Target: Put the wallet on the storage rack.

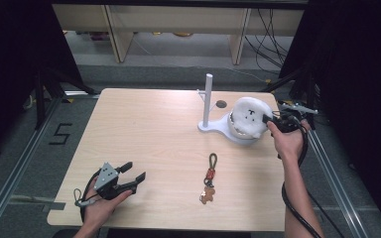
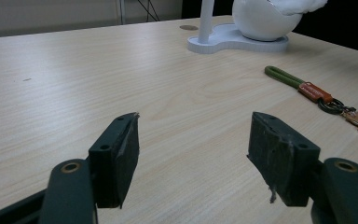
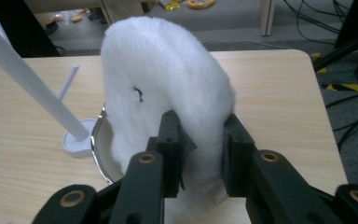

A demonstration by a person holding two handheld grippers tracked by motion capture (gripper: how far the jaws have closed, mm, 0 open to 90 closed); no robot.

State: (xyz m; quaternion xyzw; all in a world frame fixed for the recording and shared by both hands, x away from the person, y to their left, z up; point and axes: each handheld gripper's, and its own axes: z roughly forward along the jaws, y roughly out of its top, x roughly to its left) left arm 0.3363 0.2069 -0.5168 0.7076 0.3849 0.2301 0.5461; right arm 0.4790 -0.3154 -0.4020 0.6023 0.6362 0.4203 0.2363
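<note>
White plush [image 1: 248, 117] sits in the bowl [image 3: 98, 154] at two o'clock, your right gripper [image 3: 200, 154] pinching it; release remains. Left gripper [image 2: 193, 154] idles, jaws spread.

The white plush [image 3: 168, 88] hides most of the bowl [image 3: 99, 154] beneath it, and the keychain [image 2: 324, 97] is cut off at the picture's right edge.

Light wooden table [image 1: 144, 134] bearing a white stand [image 1: 217, 128] with an upright post at its far right and a keychain [image 1: 210, 179] nearer the front.
</note>
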